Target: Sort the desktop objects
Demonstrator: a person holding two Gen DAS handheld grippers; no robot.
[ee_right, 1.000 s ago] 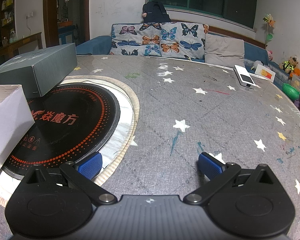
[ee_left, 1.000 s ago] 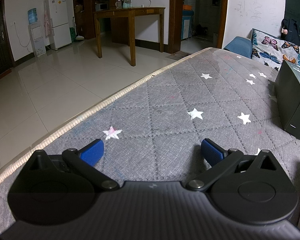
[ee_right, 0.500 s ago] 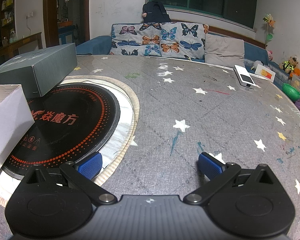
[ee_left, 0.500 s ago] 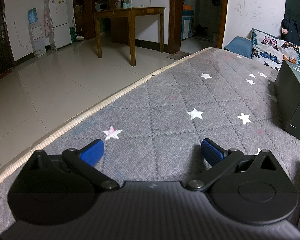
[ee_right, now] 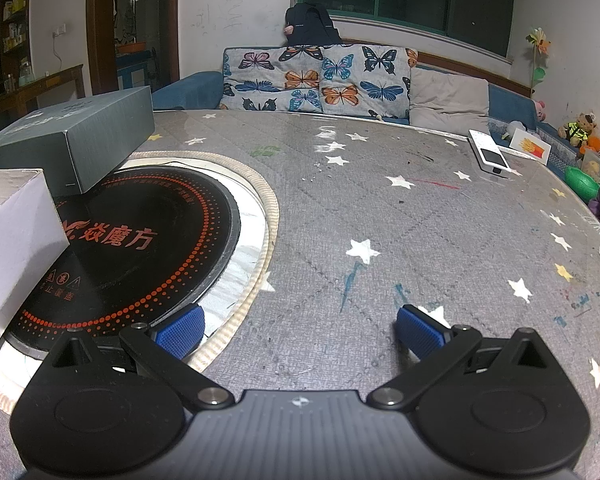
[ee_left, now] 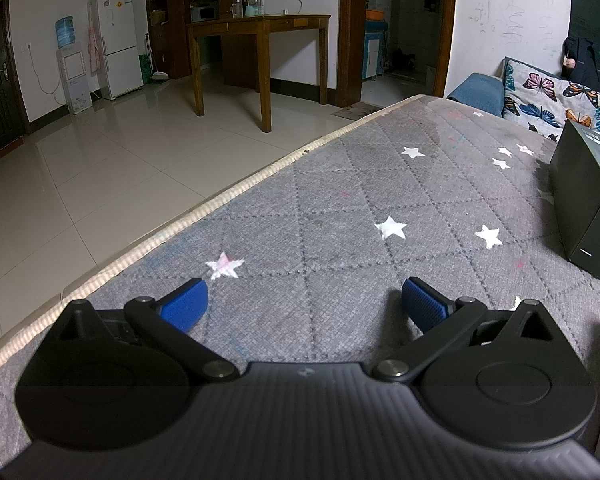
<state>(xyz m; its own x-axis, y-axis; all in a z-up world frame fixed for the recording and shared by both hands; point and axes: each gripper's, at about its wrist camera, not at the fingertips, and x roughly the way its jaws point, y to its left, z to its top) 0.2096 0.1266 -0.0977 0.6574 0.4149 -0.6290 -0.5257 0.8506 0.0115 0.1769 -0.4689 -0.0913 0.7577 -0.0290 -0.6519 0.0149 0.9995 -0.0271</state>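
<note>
My left gripper (ee_left: 305, 304) is open and empty, low over the grey star-patterned table cover (ee_left: 340, 208). A dark green box (ee_left: 584, 200) lies to its right. My right gripper (ee_right: 298, 330) is open and empty, low over the same cover (ee_right: 380, 208). The dark green box (ee_right: 72, 140) and a white box (ee_right: 12, 232) sit at its left, on and beside a round black cooktop (ee_right: 140, 240). A white remote-like device (ee_right: 490, 154) and a white card (ee_right: 532, 145) lie at the far right.
The table's left edge (ee_left: 188, 216) drops to a tiled floor with a wooden table (ee_left: 260, 40) beyond. A sofa with butterfly cushions (ee_right: 320, 76) lies behind the table. Toys and a green object (ee_right: 582, 182) sit at the far right edge.
</note>
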